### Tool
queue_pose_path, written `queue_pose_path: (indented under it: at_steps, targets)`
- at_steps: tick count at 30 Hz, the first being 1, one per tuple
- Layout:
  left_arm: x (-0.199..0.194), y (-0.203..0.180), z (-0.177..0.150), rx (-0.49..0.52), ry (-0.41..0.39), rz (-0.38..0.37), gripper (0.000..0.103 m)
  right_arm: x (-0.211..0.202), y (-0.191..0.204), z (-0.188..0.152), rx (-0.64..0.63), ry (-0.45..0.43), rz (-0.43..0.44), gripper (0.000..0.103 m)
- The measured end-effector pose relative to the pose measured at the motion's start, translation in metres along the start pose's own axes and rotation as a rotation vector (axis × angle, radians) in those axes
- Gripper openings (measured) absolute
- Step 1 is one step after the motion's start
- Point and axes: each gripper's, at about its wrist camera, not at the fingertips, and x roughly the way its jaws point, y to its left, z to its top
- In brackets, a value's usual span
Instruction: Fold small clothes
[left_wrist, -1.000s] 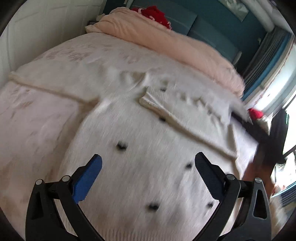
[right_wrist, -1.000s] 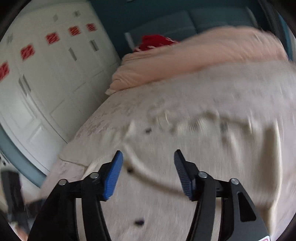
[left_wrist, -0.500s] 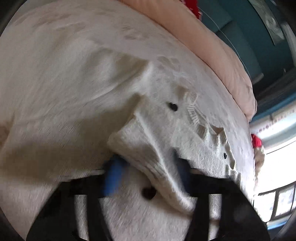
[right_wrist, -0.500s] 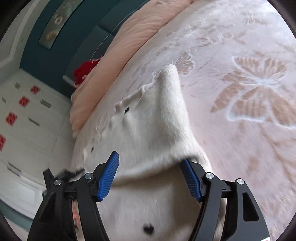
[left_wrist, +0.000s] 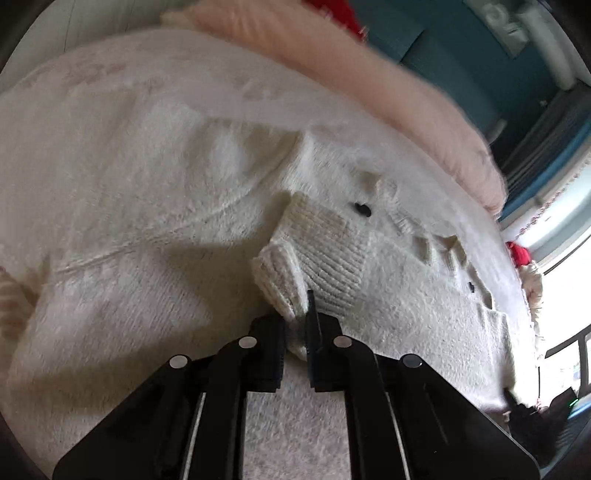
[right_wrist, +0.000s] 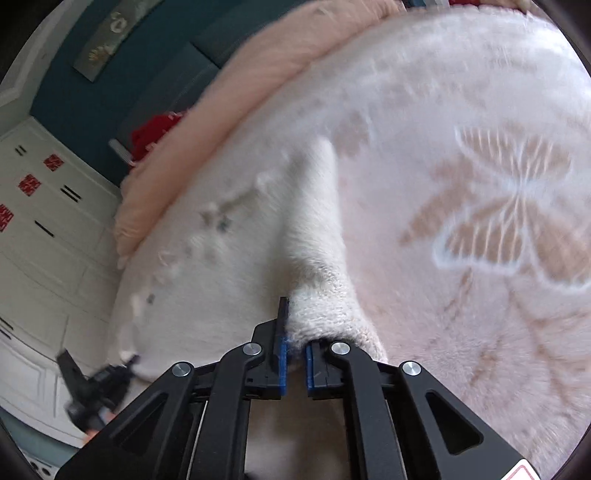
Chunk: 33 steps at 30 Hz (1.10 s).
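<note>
A cream knitted sweater with small black buttons lies spread on a bed. In the left wrist view my left gripper is shut on the ribbed cuff of one sleeve, which lies folded over the sweater's body. In the right wrist view my right gripper is shut on the end of the other sleeve, which stretches away from me at the sweater's edge. The left gripper also shows in the right wrist view, far left.
The pale pink bedspread with a butterfly pattern lies to the right of the sweater. A peach duvet is bunched along the far side. White wardrobe doors and a teal wall stand beyond the bed.
Both grippers were open a second ago and hovered over the sweater. They came down onto the two sleeve ends and have closed on them.
</note>
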Motion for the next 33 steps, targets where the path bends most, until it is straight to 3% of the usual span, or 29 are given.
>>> queue_pose_path:
  at_steps: [3, 5, 8, 10, 12, 13, 14, 15, 17, 18, 19, 21, 22, 28, 30, 31, 33]
  targets:
    - [0.002, -0.002, -0.001, 0.006, -0.012, 0.002, 0.011, -0.027, 0.021, -0.003, -0.061, -0.049, -0.079, 0.012]
    - [0.005, -0.001, 0.000, 0.013, -0.027, -0.004, 0.012, -0.050, 0.035, -0.009, -0.117, -0.138, -0.158, 0.015]
    - [0.006, 0.003, -0.005, 0.006, -0.049, -0.023, 0.012, -0.057, 0.059, -0.009, -0.194, -0.230, -0.195, 0.021]
    - [0.004, 0.007, -0.006, -0.009, -0.053, -0.042, 0.012, -0.040, 0.060, -0.004, -0.218, -0.188, -0.191, 0.022]
    - [0.002, 0.011, -0.009, -0.023, -0.056, -0.059, 0.012, 0.005, 0.044, -0.001, -0.196, -0.052, -0.235, 0.021]
    - [0.001, 0.013, -0.008, -0.034, -0.055, -0.071, 0.013, 0.023, 0.034, -0.006, -0.191, 0.007, -0.278, 0.013]
    - [-0.001, 0.014, -0.008, -0.045, -0.047, -0.085, 0.015, 0.032, 0.025, -0.014, -0.208, 0.010, -0.278, 0.013]
    - [-0.005, 0.016, -0.006, -0.055, -0.034, -0.097, 0.019, 0.026, 0.026, -0.017, -0.219, -0.024, -0.269, 0.016]
    - [-0.025, 0.027, 0.000, -0.088, -0.022, -0.113, 0.042, 0.019, 0.029, -0.017, -0.237, -0.035, -0.276, 0.017]
    - [-0.039, 0.037, 0.003, -0.108, -0.043, -0.111, 0.063, 0.017, 0.027, -0.020, -0.244, -0.041, -0.277, 0.018]
    - [-0.061, 0.055, 0.007, -0.145, -0.098, -0.094, 0.075, 0.017, 0.028, -0.020, -0.250, -0.050, -0.275, 0.019]
    - [-0.094, 0.093, 0.019, -0.198, -0.180, -0.058, 0.083, 0.017, 0.028, -0.021, -0.250, -0.055, -0.271, 0.019]
    - [-0.112, 0.124, 0.031, -0.243, -0.213, -0.005, 0.086, 0.016, 0.027, -0.021, -0.250, -0.061, -0.268, 0.019]
    - [-0.165, 0.296, 0.087, -0.520, -0.305, 0.329, 0.087, 0.035, 0.037, -0.029, -0.299, -0.092, -0.321, 0.019]
    - [-0.169, 0.335, 0.095, -0.614, -0.312, 0.359, 0.087, 0.035, 0.038, -0.029, -0.305, -0.098, -0.328, 0.020]
    - [-0.172, 0.352, 0.099, -0.658, -0.335, 0.340, 0.086, 0.036, 0.038, -0.028, -0.305, -0.098, -0.328, 0.020]
    - [-0.171, 0.362, 0.110, -0.674, -0.366, 0.339, 0.086, 0.036, 0.037, -0.028, -0.303, -0.100, -0.327, 0.020]
